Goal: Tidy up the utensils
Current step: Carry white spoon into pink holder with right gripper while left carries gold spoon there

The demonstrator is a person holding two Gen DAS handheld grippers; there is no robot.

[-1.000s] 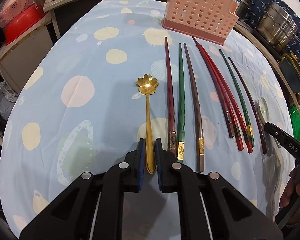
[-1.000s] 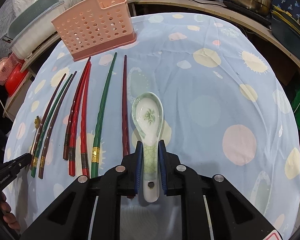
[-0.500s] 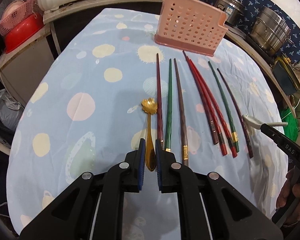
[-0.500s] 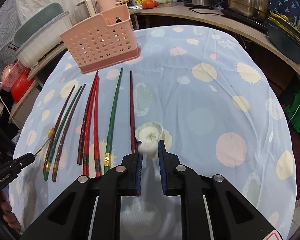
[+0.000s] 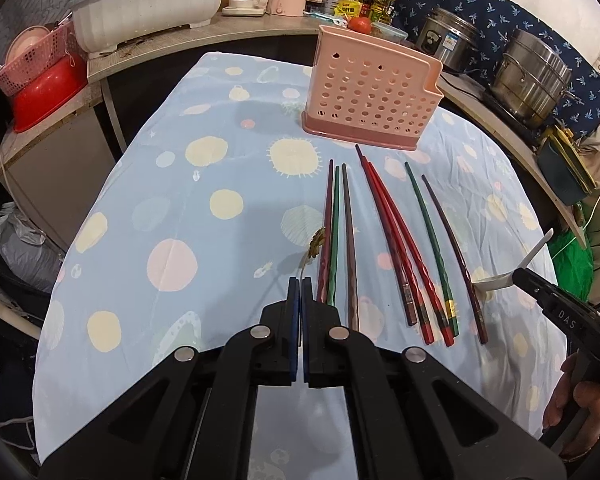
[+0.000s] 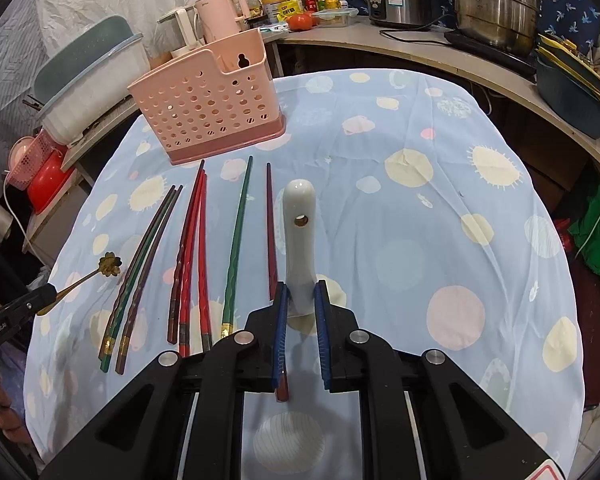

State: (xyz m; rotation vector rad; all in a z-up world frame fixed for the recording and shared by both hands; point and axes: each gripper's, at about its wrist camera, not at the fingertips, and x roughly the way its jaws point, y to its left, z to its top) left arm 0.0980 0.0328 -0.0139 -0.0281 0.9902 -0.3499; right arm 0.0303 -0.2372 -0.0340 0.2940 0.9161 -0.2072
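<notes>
My left gripper (image 5: pixel 300 282) is shut on the handle of a gold flower-shaped spoon (image 5: pixel 315 246), held above the blue spotted cloth. In the right wrist view that gold spoon (image 6: pixel 88 276) sticks out of the left gripper (image 6: pixel 48 293) at the left edge. My right gripper (image 6: pixel 301 292) grips a white ceramic spoon (image 6: pixel 300 236), its holed handle pointing away; the jaws are closing on it. Several red, green and brown chopsticks (image 5: pixel 396 240) lie side by side on the cloth. A pink perforated utensil basket (image 5: pixel 370 96) stands upright beyond them.
The table (image 6: pixel 440 208) drops off at its rounded edges. A counter behind it carries steel pots (image 5: pixel 528 76), bottles and kettles (image 6: pixel 220 12). A white tub (image 5: pixel 148 12) and a red basin (image 5: pixel 44 96) sit at the left. A person's hand (image 5: pixel 580 408) holds the right gripper.
Both spoons have come up off the cloth with the grippers. The ceramic spoon has swung round so its handle now points away. The gold spoon's head is tilted up beside the chopsticks.
</notes>
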